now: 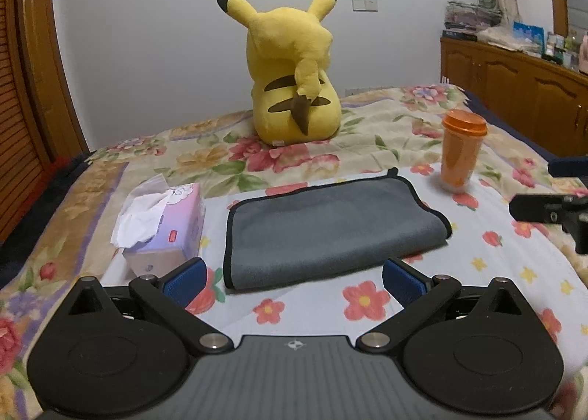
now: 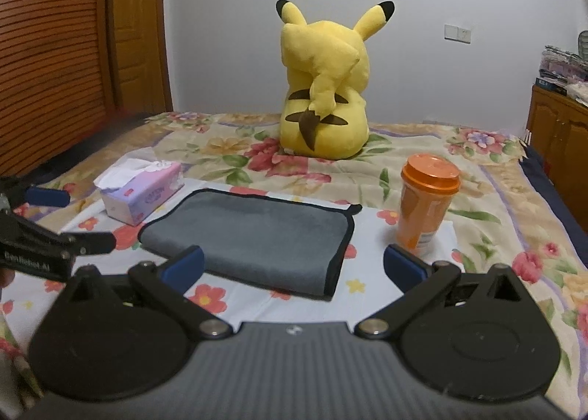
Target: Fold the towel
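A grey towel (image 1: 330, 229) with black edging lies folded flat on the flowered bedspread (image 1: 367, 133); it also shows in the right wrist view (image 2: 253, 232). My left gripper (image 1: 294, 280) is open and empty, just in front of the towel's near edge. My right gripper (image 2: 294, 265) is open and empty, in front of the towel's near right corner. The right gripper's tip shows at the right edge of the left wrist view (image 1: 544, 210). The left gripper shows at the left edge of the right wrist view (image 2: 55, 221).
A tissue box (image 1: 161, 221) sits left of the towel. An orange lidded cup (image 1: 461, 151) stands to its right. A yellow plush toy (image 1: 294, 78) sits behind it. A wooden cabinet (image 1: 514, 89) lines the right wall, a wooden wardrobe (image 2: 55, 52) the left.
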`<action>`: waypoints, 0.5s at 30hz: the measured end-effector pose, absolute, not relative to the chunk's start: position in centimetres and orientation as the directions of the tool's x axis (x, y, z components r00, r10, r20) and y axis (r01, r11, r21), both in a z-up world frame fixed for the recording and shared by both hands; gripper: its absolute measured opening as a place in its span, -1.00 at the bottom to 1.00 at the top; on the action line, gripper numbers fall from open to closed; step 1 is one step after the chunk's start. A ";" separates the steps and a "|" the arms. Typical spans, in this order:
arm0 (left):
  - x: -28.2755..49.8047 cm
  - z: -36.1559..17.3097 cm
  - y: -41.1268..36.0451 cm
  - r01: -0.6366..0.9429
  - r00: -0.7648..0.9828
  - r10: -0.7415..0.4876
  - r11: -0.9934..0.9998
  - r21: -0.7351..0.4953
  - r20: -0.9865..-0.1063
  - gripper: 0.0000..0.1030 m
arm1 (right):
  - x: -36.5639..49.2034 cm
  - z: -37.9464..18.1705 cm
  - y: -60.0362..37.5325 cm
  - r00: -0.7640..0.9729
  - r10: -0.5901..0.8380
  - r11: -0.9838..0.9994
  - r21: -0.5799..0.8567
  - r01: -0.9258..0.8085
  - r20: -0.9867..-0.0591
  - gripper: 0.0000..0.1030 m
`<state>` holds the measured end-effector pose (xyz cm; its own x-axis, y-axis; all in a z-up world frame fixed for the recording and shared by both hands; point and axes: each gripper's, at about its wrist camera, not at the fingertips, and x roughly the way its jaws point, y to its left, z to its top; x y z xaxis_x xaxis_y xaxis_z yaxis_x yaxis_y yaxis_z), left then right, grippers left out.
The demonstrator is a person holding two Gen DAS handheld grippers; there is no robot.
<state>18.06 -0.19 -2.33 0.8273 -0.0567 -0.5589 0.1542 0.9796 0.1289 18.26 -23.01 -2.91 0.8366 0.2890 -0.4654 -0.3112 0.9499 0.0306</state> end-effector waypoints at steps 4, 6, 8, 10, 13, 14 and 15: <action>16.4 -1.7 -0.3 0.154 0.827 -0.062 0.981 0.119 -0.559 1.00 | 17.0 -2.2 -23.0 0.840 0.286 0.952 0.036 -0.305 -0.461 1.00; 15.4 -1.2 -0.4 0.156 0.829 -0.067 0.981 0.115 -0.556 1.00 | 16.2 -1.7 -22.9 0.843 0.285 0.952 0.035 -0.303 -0.457 1.00; 14.4 -0.7 -0.5 0.159 0.829 -0.070 0.981 0.113 -0.555 1.00 | 15.4 -1.3 -22.9 0.846 0.283 0.953 0.032 -0.301 -0.452 1.00; 13.4 -0.1 -0.6 0.158 0.831 -0.070 0.981 0.114 -0.552 1.00 | 14.6 -0.9 -22.9 0.848 0.282 0.953 0.031 -0.301 -0.448 1.00; 11.9 0.7 -0.8 0.158 0.832 -0.072 0.981 0.111 -0.550 1.00 | 13.4 -0.3 -23.0 0.852 0.280 0.954 0.032 -0.297 -0.442 1.00; 11.4 1.0 -0.8 0.157 0.834 -0.071 0.981 0.112 -0.548 1.00 | 13.0 -0.1 -23.1 0.854 0.280 0.955 0.035 -0.295 -0.440 1.00; 11.0 1.2 -0.9 0.156 0.835 -0.070 0.981 0.113 -0.545 1.00 | 12.6 0.1 -23.1 0.855 0.280 0.955 0.037 -0.293 -0.437 1.00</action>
